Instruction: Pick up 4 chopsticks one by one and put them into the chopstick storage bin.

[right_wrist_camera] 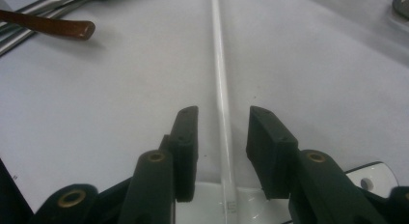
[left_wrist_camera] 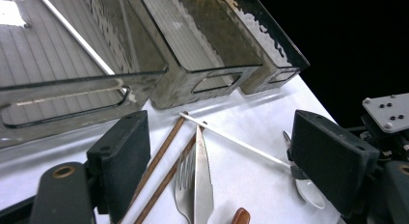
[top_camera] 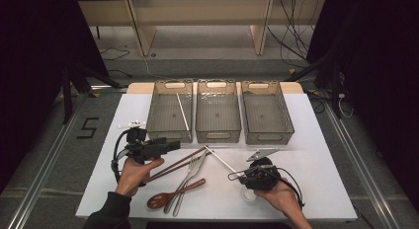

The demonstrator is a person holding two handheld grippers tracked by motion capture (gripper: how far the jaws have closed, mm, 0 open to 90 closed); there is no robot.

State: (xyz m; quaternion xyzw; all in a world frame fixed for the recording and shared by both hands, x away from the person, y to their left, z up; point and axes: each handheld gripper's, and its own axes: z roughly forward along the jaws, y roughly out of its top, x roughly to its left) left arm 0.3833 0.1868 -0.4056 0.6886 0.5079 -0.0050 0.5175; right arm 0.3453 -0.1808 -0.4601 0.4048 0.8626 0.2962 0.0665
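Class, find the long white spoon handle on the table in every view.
High view: white spoon handle lies diagonally at centre.
Left gripper view: crosses centre.
Right gripper view: runs up between the right gripper's open jaws.
Shared landmark: brown wooden spoon handle.

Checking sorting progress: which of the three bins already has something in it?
The left bin: a white chopstick lies inside it; the middle bin and right bin look empty.

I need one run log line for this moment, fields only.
right tongs: open, astride white chopstick, no pad contact | left tongs: open, above fork and knife | left bin: one white chopstick inside
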